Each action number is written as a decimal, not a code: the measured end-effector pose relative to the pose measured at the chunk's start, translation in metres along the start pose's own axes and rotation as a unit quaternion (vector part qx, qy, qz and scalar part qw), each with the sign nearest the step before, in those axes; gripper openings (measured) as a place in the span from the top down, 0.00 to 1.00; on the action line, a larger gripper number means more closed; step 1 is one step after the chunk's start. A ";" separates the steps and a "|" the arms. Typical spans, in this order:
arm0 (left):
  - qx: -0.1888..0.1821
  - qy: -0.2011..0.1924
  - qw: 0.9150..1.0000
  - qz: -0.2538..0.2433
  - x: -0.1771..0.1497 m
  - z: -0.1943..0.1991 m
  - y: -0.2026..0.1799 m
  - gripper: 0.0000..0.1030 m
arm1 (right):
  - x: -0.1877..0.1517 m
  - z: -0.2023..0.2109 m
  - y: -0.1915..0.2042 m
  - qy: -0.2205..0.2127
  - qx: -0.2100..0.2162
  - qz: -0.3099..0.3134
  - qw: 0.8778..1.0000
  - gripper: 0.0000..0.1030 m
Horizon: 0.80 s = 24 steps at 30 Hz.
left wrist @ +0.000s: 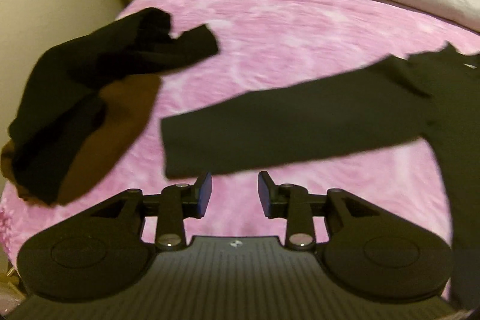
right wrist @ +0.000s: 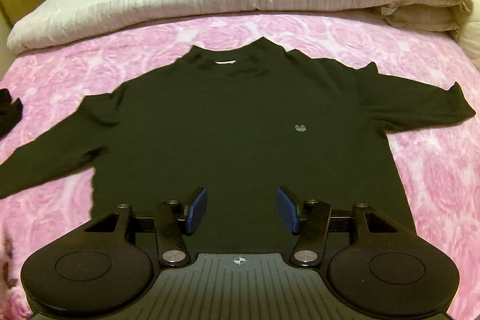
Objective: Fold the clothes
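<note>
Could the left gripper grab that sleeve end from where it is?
Probably yes. The left gripper is open, and the sleeve cuff lies flat on the blanket just ahead of its fingers, with nothing between.

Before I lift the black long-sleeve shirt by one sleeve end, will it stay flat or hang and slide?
The black shirt will probably go limp: it lies flat as thin cloth, with small wrinkles near the collar. Its sleeve looks light and should lift easily. On the fluffy pink blanket, the body may drag rather than slide.
</note>
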<state>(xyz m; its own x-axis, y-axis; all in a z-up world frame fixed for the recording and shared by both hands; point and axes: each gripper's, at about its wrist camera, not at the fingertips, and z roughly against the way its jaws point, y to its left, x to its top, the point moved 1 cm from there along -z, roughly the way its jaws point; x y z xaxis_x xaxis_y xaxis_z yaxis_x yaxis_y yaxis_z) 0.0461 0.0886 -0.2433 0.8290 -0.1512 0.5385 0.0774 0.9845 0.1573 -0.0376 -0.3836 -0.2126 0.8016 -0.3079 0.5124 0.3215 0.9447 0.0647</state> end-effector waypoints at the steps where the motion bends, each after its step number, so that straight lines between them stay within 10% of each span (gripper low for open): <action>1: -0.012 0.000 1.000 -0.001 -0.002 0.006 -0.007 0.72 | -0.001 0.006 0.002 -0.001 0.000 -0.001 1.000 0.46; 24: -0.071 -0.022 0.996 0.057 -0.028 0.219 -0.178 0.51 | 0.021 0.170 -0.190 -0.043 -0.004 0.009 0.999 0.24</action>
<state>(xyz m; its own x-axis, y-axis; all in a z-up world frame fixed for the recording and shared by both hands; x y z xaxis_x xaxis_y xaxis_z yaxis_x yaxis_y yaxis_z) -0.1116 -0.1015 -0.1049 0.8116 -0.0384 0.5829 0.0640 0.9977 -0.0234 -0.1672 -0.5508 -0.0685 0.7611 -0.2797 0.5853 0.3119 0.9489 0.0480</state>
